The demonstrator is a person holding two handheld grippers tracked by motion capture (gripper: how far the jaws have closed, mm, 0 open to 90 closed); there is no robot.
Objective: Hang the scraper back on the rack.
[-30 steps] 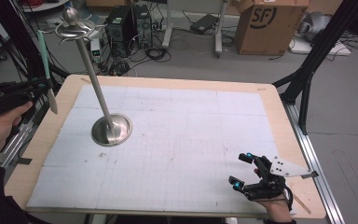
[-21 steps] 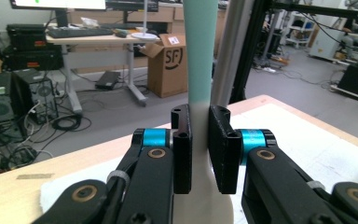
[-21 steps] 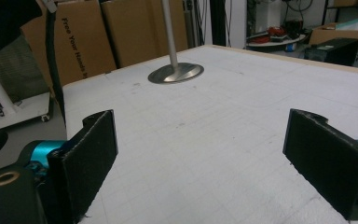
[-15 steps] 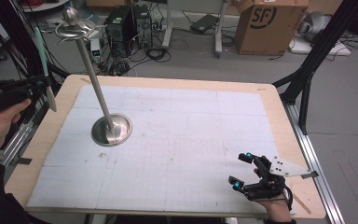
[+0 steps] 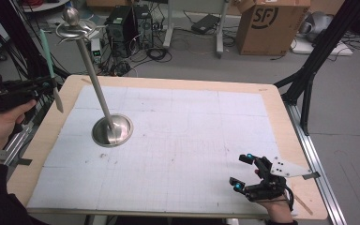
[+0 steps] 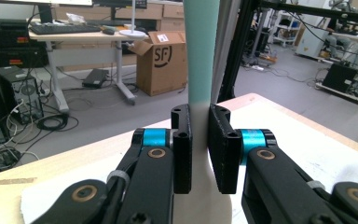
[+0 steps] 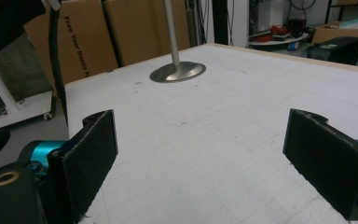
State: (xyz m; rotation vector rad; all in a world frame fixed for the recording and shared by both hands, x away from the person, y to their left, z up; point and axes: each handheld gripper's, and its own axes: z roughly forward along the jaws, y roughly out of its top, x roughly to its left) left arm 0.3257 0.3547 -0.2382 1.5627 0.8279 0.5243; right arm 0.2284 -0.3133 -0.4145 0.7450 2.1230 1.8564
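Note:
A tall metal stand (image 5: 112, 130) with a round base, a thin pole and a hooked top with a ball rises at the mat's left; its base (image 7: 177, 72) also shows far ahead in the right gripper view. Beyond the table's left edge, my left gripper (image 5: 51, 85) is shut on a long utensil (image 5: 49, 56), mint-green above and white below, held upright. In the left gripper view the pads of that gripper (image 6: 199, 149) squeeze the utensil (image 6: 200, 56) where green turns to white. At the front right, my right gripper (image 5: 242, 172) rests low over the mat, jaws wide open, nothing between them (image 7: 200, 158).
A white gridded mat (image 5: 187, 131) covers the wooden table (image 5: 168, 83). Beyond the far edge stand a cardboard box (image 5: 267, 26), computer cases and cables on the floor. Black frame legs (image 5: 309, 79) rise at the right. A metal rail (image 5: 318, 154) runs along the right side.

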